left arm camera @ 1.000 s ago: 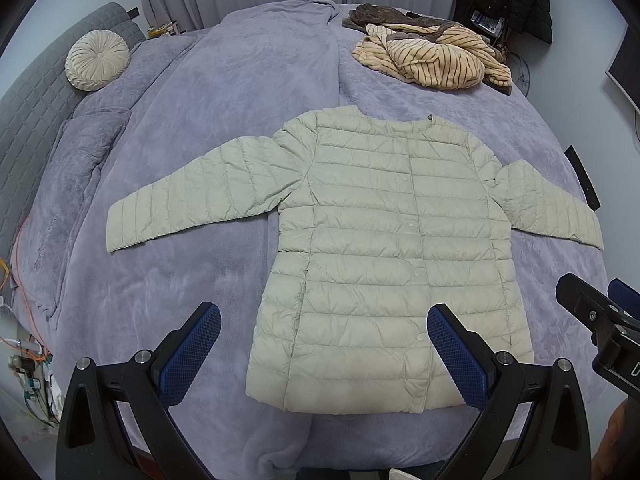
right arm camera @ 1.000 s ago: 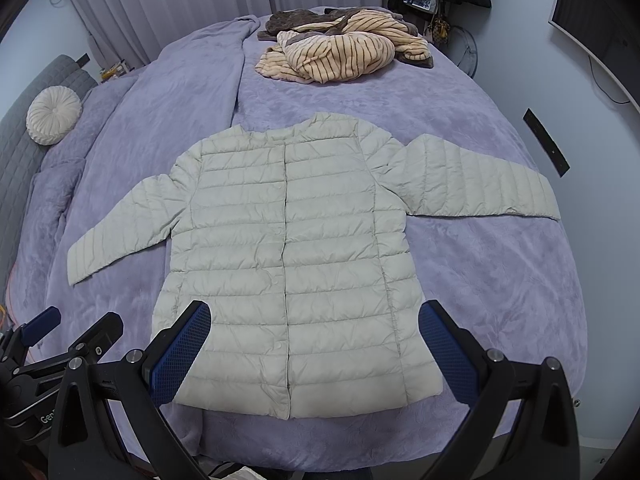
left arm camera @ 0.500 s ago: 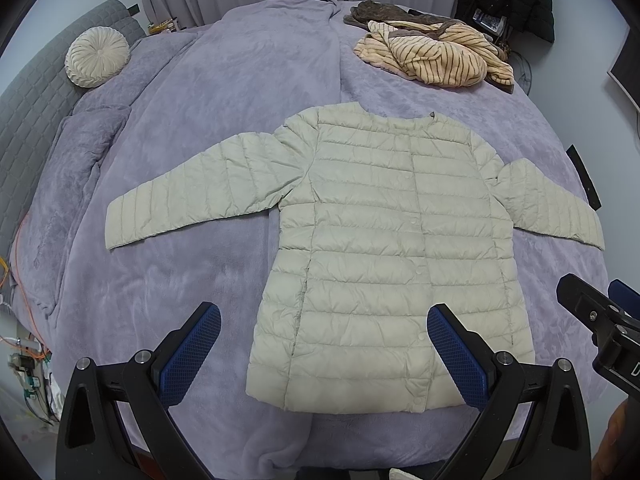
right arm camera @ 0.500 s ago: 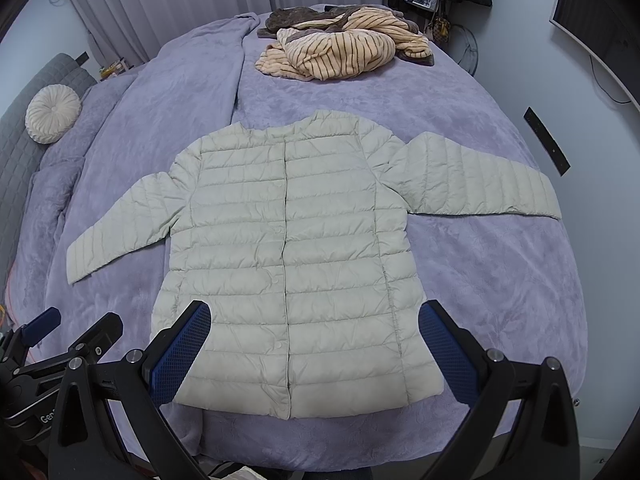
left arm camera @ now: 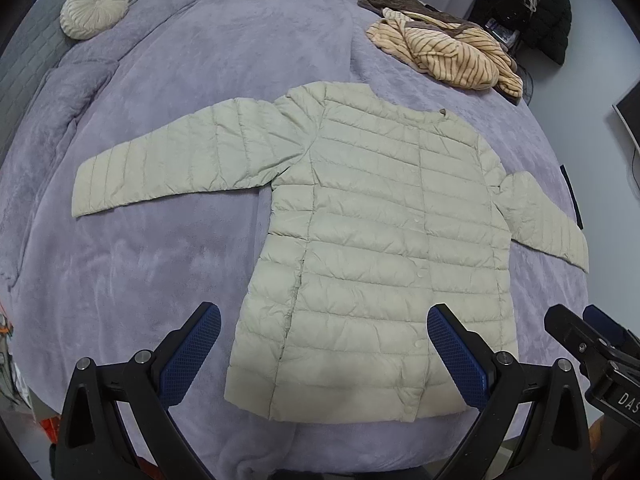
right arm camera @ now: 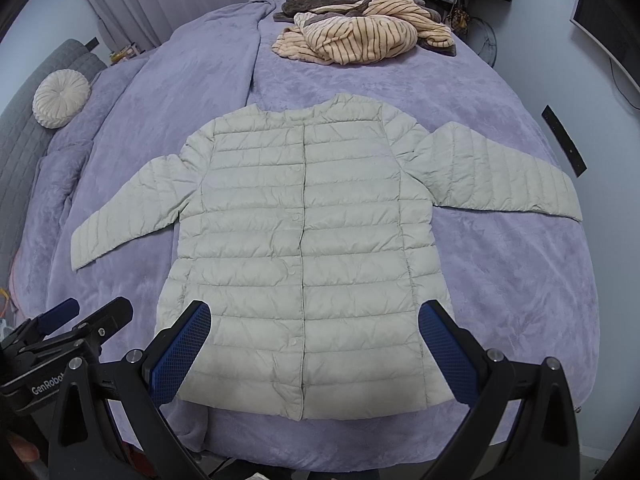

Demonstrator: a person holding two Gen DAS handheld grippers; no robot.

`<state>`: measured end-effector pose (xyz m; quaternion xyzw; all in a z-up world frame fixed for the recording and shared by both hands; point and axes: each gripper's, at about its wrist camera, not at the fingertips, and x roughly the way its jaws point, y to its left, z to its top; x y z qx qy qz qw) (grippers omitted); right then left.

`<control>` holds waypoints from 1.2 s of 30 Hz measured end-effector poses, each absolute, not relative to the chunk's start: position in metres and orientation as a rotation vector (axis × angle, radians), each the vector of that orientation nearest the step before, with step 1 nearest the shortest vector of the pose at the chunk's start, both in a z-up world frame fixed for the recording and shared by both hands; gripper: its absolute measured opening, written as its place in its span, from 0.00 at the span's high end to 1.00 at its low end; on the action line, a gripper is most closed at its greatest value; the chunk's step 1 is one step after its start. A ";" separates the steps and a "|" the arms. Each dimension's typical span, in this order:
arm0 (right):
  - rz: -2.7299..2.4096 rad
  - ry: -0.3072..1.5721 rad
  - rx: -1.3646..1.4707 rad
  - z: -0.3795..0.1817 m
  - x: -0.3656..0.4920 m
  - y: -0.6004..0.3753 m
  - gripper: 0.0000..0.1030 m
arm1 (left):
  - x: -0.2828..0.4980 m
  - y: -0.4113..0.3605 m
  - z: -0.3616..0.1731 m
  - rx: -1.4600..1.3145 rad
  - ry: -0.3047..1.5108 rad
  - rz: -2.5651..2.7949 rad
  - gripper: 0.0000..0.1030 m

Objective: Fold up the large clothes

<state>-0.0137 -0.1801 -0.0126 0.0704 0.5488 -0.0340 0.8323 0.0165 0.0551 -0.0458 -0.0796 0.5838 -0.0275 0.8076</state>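
A pale beige quilted jacket (left arm camera: pixel 368 248) (right arm camera: pixel 308 248) lies flat and buttoned on the purple bedspread (left arm camera: pixel 160 264) (right arm camera: pixel 512 280), both sleeves spread sideways, hem toward me. My left gripper (left arm camera: pixel 324 352) hovers open above the hem's left part, nothing between its blue pads. My right gripper (right arm camera: pixel 316 348) hovers open above the hem's middle, also holding nothing. The right gripper (left arm camera: pixel 592 344) shows at the lower right of the left wrist view. In the right wrist view, the left gripper (right arm camera: pixel 68 320) shows at the lower left.
A striped tan and brown heap of clothes (left arm camera: pixel 444 56) (right arm camera: pixel 360 28) lies at the bed's far end. A round cream cushion (left arm camera: pixel 94 8) (right arm camera: pixel 60 98) rests by the grey headboard at left. A dark coat (left arm camera: pixel 540 4) hangs at the back right.
Both grippers have moved forward and lower toward the jacket, which now looks larger; the left view has also swung a little left. The jacket itself has not moved.
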 end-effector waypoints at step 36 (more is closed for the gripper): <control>0.380 1.200 0.160 -0.210 0.222 0.008 0.64 | 0.151 0.355 -0.255 -0.836 0.945 0.356 0.44</control>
